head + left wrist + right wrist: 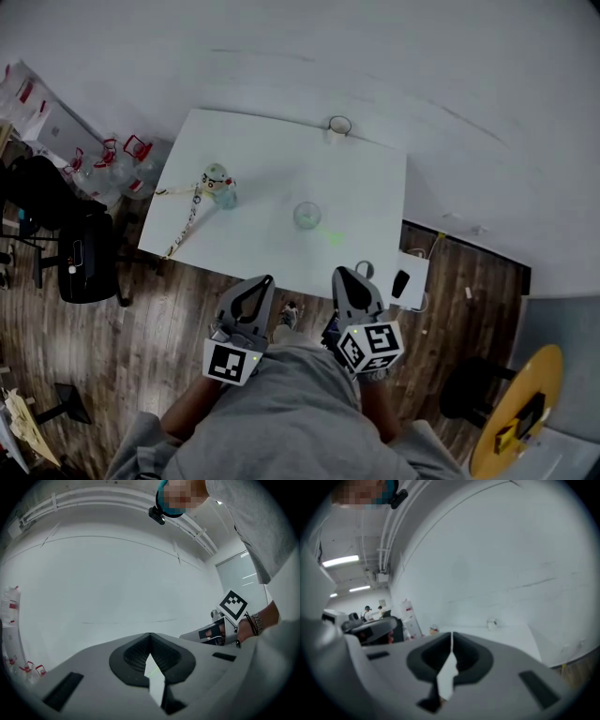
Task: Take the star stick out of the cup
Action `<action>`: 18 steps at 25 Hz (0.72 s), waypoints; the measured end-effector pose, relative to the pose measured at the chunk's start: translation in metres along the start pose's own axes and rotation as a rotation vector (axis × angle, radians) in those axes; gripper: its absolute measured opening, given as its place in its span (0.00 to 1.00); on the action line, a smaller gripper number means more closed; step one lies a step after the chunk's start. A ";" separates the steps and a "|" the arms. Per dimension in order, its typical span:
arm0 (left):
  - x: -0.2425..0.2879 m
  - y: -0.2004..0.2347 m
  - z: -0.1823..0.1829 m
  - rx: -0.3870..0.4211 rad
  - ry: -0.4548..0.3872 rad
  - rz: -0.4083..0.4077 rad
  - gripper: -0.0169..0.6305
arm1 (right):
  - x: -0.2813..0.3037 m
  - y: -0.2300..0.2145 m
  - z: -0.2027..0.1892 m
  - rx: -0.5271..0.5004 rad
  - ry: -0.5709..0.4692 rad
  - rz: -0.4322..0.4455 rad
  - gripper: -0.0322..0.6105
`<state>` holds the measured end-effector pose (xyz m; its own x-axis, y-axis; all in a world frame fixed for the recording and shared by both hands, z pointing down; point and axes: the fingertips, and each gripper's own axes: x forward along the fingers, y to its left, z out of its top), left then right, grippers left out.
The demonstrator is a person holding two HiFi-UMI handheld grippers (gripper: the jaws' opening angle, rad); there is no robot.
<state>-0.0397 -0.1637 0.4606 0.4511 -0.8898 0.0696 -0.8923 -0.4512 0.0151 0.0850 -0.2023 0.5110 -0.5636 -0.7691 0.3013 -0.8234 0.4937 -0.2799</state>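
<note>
A clear cup (307, 216) stands near the middle of the white table (253, 150). A pale green stick (329, 236), small and faint, shows just to its near right; whether it leans in the cup or lies on the table I cannot tell. My left gripper (257, 285) and right gripper (343, 277) are held close to my body, just short of the table's near edge, well apart from the cup. Both are shut with nothing held, the jaws meeting at the tips in the left gripper view (150, 635) and the right gripper view (452, 633).
A small bottle-like object (217, 185) with a lanyard lies at the table's left. A ring-topped object (338, 125) stands at the far edge. A black chair (86, 259) and water jugs (112, 159) are on the left, a yellow round table (520, 412) at the right.
</note>
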 end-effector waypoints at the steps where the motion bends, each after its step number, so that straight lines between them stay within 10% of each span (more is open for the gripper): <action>1: 0.002 -0.001 0.000 -0.006 0.004 0.000 0.07 | 0.001 -0.003 0.000 0.004 0.001 -0.003 0.11; 18: 0.022 0.010 -0.016 -0.034 0.035 -0.068 0.07 | 0.020 -0.022 -0.018 0.049 0.060 -0.097 0.11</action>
<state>-0.0390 -0.1861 0.4778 0.5101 -0.8540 0.1024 -0.8601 -0.5072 0.0549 0.0909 -0.2212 0.5400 -0.4853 -0.7860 0.3830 -0.8710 0.3961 -0.2907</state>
